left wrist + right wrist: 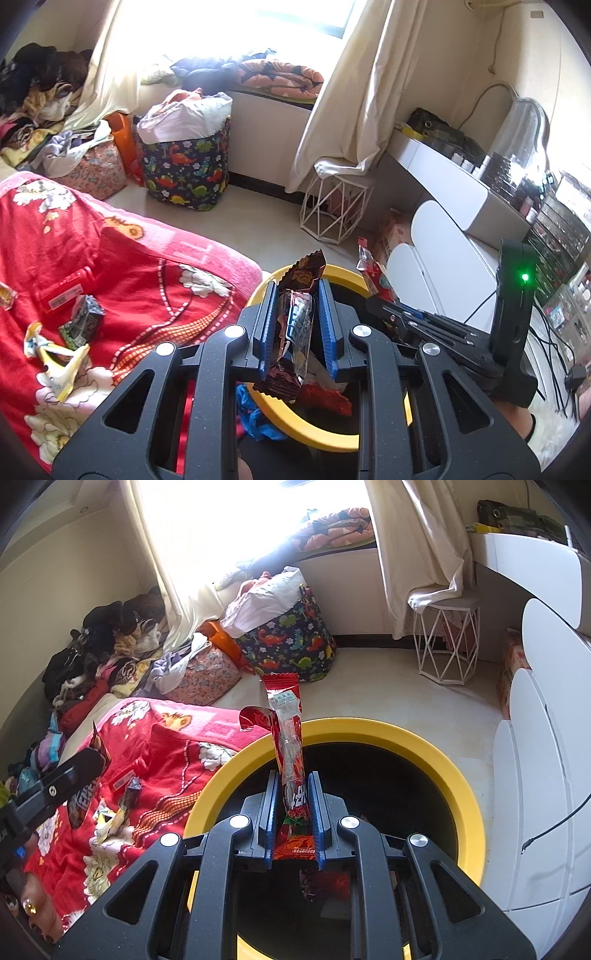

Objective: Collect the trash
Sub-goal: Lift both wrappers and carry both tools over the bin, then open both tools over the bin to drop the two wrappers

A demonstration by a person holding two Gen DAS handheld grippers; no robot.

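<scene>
My left gripper is shut on a brown foil snack wrapper and holds it over the yellow-rimmed bin. My right gripper is shut on a red and clear wrapper above the same bin; that wrapper also shows in the left wrist view. Red wrappers lie inside the bin. On the red blanket lie a dark wrapper and a yellow-white wrapper.
A dinosaur-print bag and a white wire stool stand on the floor by the curtain. White drawers are at the right. Clothes are piled at the far left. A cable hangs by the drawers.
</scene>
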